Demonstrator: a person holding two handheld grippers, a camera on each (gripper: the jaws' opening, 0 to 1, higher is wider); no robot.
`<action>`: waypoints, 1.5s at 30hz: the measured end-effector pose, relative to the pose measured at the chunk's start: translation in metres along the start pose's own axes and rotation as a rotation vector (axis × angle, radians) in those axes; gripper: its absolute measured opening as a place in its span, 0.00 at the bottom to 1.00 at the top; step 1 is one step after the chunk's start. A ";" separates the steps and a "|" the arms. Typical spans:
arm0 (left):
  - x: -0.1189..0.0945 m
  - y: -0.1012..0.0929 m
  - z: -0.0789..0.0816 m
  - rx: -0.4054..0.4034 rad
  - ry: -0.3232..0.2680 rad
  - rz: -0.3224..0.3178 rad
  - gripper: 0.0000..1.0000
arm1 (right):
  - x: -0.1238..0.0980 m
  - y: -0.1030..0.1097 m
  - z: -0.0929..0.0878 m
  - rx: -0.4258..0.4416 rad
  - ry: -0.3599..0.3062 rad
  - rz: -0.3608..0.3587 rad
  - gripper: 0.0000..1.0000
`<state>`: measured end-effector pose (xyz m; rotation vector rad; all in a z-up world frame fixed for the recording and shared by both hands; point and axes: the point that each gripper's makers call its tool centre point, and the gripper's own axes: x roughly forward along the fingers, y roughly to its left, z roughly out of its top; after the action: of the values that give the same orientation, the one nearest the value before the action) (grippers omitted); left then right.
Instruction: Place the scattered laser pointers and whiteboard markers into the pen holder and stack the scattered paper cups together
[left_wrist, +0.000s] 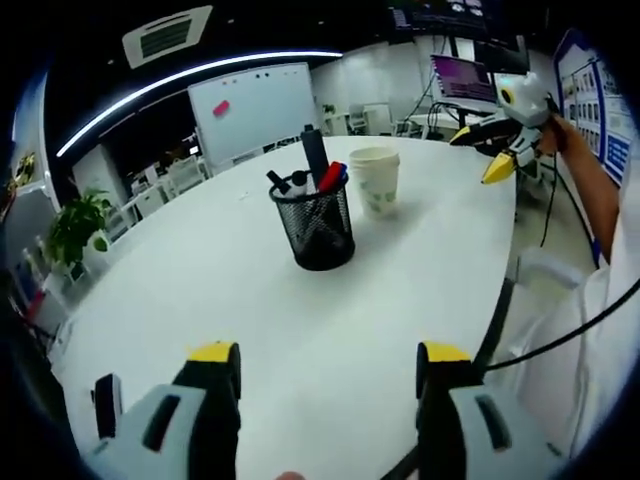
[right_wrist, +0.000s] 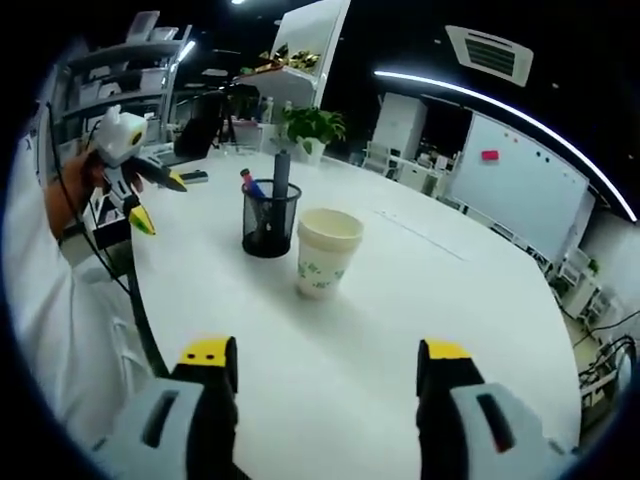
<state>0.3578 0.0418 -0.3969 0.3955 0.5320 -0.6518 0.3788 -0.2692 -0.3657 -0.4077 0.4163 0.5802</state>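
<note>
We held the left gripper (left_wrist: 328, 368) and right gripper (right_wrist: 328, 362) wide and empty, judging the pen holder (left_wrist: 317, 228) and stacked paper cups (right_wrist: 326, 250) near the table's (left_wrist: 330, 320) middle needed no bumping.

Black wire-mesh pen holder (left_wrist: 318, 228), paper cups (left_wrist: 375, 180)

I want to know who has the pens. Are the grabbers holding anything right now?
No, nothing is held. The left gripper and right gripper are both open, with bare table between their jaws. The markers are in the pen holder.
</note>
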 end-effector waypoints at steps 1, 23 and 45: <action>0.000 0.000 0.000 0.000 0.001 -0.001 0.73 | -0.001 0.000 0.000 0.000 0.001 -0.001 0.73; -0.009 -0.005 0.007 0.035 0.005 -0.013 0.72 | -0.010 -0.001 0.002 -0.025 0.013 -0.017 0.73; -0.016 -0.009 0.010 0.066 0.012 -0.018 0.71 | -0.016 0.005 0.000 -0.056 0.026 0.006 0.74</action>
<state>0.3445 0.0376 -0.3814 0.4570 0.5268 -0.6857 0.3633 -0.2727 -0.3594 -0.4677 0.4267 0.5935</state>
